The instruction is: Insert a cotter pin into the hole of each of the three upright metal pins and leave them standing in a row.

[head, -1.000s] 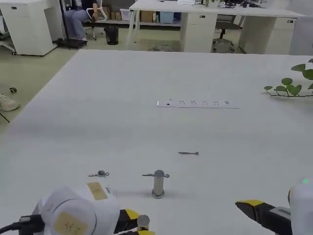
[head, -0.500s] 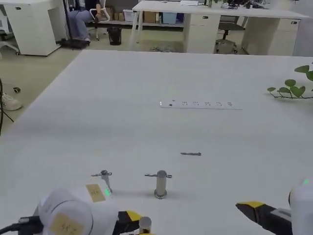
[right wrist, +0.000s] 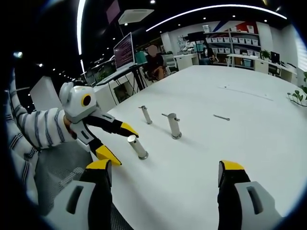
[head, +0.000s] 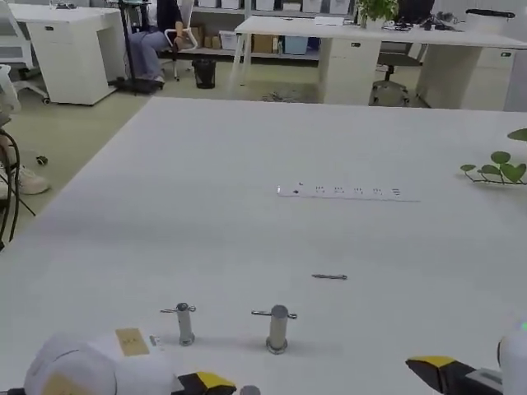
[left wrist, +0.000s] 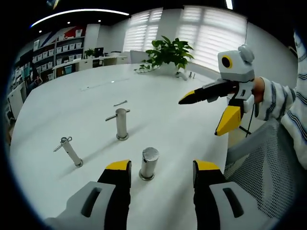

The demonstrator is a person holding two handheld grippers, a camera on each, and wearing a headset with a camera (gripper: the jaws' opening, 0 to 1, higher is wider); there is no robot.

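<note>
A bare, short steel pin stood upright on the white surface just ahead of the left gripper, whose fingers were spread wide and empty; the right gripper, on that pin's other side, gaped equally, holding nothing. Beyond that pin stood two cotter-fitted steel pins and, farther off, a loose thin wire cotter pin, probably light, stiff and prone to skid, best pinched near its looped head.

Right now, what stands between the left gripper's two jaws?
In the left gripper view, the third metal pin, upright and without a cotter pin, stands between the open jaws of the left gripper, touching neither.
</note>
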